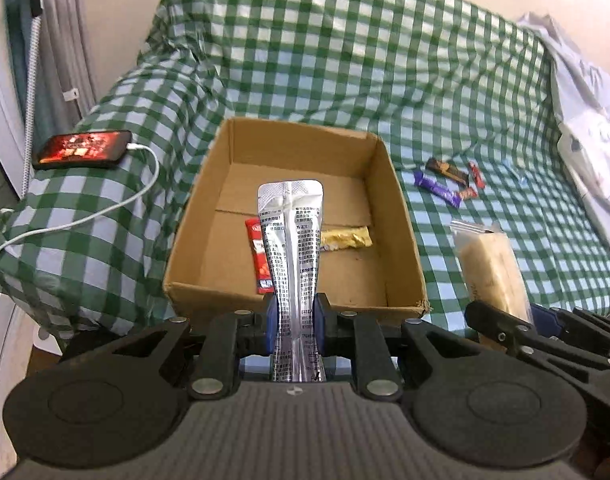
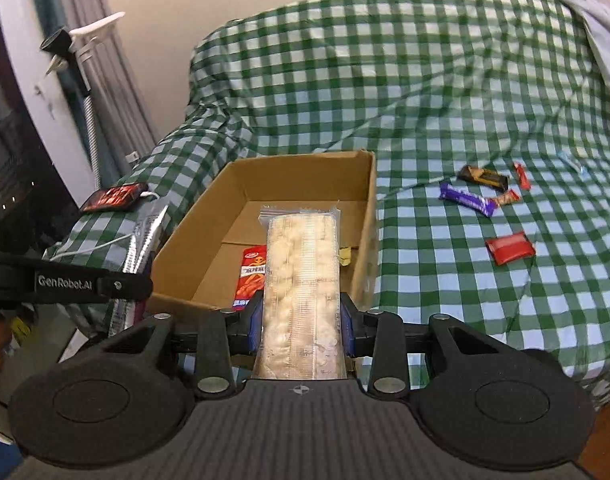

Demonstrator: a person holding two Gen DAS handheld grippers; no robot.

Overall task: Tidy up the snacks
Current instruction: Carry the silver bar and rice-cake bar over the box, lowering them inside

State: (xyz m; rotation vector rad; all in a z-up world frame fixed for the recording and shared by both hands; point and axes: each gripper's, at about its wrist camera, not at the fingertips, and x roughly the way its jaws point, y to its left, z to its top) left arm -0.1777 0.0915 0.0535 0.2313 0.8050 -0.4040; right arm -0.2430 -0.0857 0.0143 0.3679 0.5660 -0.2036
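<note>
Left wrist view: left gripper [image 1: 296, 320] clamps a silver foil sachet with black print [image 1: 291, 248] between its blue pads [image 1: 269, 320]; the sachet stands upright, its top edge over the open brown cardboard box [image 1: 401, 224]. Box sits on green-and-white checked cloth [image 1: 325, 60] covering a couch. On the box floor lie a red snack packet [image 1: 259, 256], left of the sachet, and a gold-wrapped bar [image 1: 347, 238], right of it. Right of the box, far side, a purple bar [image 1: 437, 189] lies just beside a dark brown bar [image 1: 447, 170] and a small red stick [image 1: 476, 174]. Black phone with lit red screen [image 1: 83, 149] rests on the left armrest, white cable [image 1: 145, 184] plugged in. Right gripper's black linkage enters at lower right, carrying a pale bar.

Right wrist view: right gripper [image 2: 301, 320] grips a clear-wrapped pale rice-cracker bar [image 2: 301, 272] at its near end; its far end reaches over the box [image 2: 369, 200]. Red packet [image 2: 251, 272] shows inside at the left. On the cloth, right of the box: purple bar [image 2: 467, 199], dark brown bar [image 2: 483, 176], flat red pouch [image 2: 509, 247]. Left gripper's arm with the silver sachet [image 2: 143, 236] sits left of the box.
</note>
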